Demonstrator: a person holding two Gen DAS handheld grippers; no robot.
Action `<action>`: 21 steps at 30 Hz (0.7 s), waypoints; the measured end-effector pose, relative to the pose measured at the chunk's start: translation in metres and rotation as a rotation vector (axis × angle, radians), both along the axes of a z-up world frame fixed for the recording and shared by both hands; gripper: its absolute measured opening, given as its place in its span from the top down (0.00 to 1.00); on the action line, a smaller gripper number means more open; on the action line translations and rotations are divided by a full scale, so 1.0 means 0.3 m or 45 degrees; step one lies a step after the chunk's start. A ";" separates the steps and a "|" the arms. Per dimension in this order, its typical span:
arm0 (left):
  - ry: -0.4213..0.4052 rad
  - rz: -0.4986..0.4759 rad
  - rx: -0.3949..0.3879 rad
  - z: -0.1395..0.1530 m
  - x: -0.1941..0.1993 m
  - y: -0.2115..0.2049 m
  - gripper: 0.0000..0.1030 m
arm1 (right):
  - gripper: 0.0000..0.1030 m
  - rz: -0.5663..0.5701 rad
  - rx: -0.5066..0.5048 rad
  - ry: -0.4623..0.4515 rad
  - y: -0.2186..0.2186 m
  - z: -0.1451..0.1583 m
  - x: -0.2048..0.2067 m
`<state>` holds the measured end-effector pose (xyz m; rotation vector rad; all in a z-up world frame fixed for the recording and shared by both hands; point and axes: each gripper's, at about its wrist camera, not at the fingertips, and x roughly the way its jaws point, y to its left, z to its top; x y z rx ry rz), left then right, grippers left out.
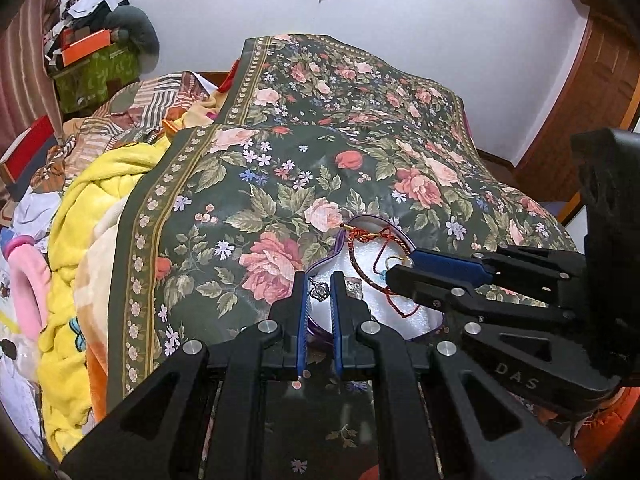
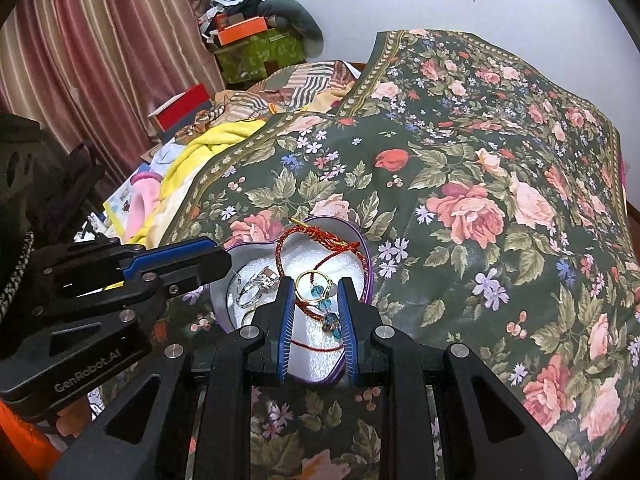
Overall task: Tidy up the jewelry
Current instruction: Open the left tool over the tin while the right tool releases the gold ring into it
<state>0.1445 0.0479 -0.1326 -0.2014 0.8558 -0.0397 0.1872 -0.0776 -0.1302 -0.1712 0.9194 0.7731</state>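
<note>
A heart-shaped purple tin (image 2: pixel 371 280) lined with white foam sits on the floral cloth (image 2: pixel 460 184). In it lie a red braided bracelet (image 2: pixel 280 252), a gold hoop earring with blue beads (image 2: pixel 316 290) and silver rings (image 2: pixel 250 292). My right gripper (image 2: pixel 316 284) hovers over the tin with its fingers open on either side of the earring, which rests on the foam. My left gripper (image 1: pixel 320 280) reaches over the tin's left lobe, jaws narrow around a small silver pendant (image 1: pixel 320 291). Each gripper shows in the other's view: the right gripper (image 1: pixel 396 268) and the left gripper (image 2: pixel 226 258).
The floral cloth covers a raised, uneven surface that slopes away behind the tin. To the left lie a yellow blanket (image 1: pixel 88 216), striped fabric (image 1: pixel 152 104) and a pink item (image 1: pixel 24 280). Boxes and clothes (image 2: pixel 256 40) pile up by the curtain.
</note>
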 end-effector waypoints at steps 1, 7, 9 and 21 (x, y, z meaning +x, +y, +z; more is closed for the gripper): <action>0.002 -0.001 -0.004 -0.001 0.001 0.000 0.92 | 0.81 0.001 -0.003 0.001 0.002 -0.003 0.000; 0.006 -0.005 -0.005 -0.002 0.006 -0.004 0.92 | 0.81 0.015 -0.010 0.020 0.010 -0.024 0.010; 0.004 -0.006 -0.004 0.001 0.005 -0.005 0.92 | 0.81 0.019 -0.019 0.014 0.011 -0.026 0.006; -0.051 -0.009 0.020 0.087 -0.030 -0.019 0.90 | 0.77 -0.020 0.042 -0.048 -0.054 0.077 -0.016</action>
